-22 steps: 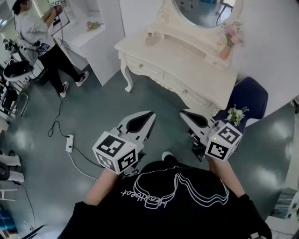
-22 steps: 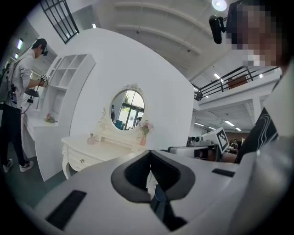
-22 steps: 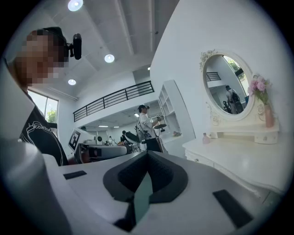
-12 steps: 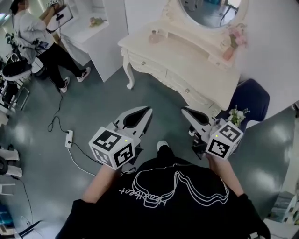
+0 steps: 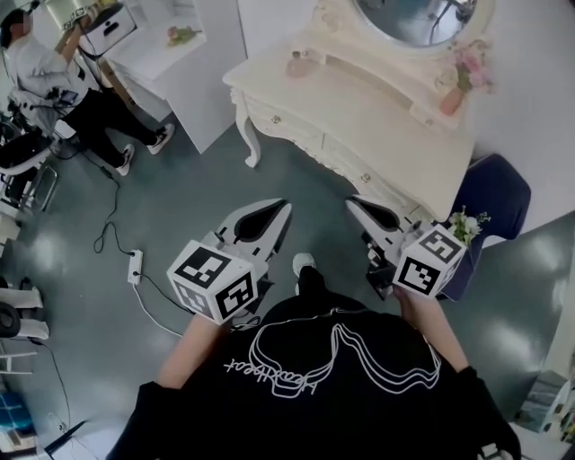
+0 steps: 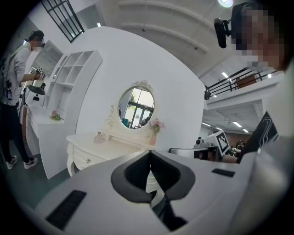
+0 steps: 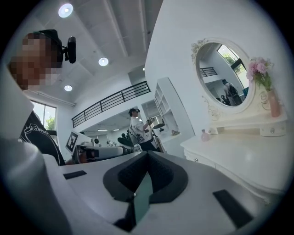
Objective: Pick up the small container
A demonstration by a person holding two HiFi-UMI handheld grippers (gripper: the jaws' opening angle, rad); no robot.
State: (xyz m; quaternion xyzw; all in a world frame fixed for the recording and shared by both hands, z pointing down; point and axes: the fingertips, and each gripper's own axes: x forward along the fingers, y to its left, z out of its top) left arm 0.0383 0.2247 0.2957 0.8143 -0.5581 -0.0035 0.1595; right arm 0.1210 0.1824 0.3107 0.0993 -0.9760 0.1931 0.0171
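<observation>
Left tool (image 5: 287,206), right tool (image 5: 349,202) closed; cream vanity (image 5: 377,101) ahead, grey floor (image 5: 180,207).

The shoe (image 5: 304,263) has been stepped forward toward 12 o'clock. The left gripper (image 5: 286,208) and right gripper (image 5: 352,203) have been carried slightly toward 12 o'clock with it, nearer the dressing table (image 5: 386,117). The person (image 5: 45,76) at 10 o'clock has been shifted toward the head view's edge.

**Cropped, covered and unclear parts**

The mirror (image 5: 418,18) is cut off by the head view's top edge. The small container (image 5: 297,65) is shown too small for its shape to be told. The blue chair (image 5: 492,193) is partly covered by the dressing table (image 5: 377,117).
</observation>
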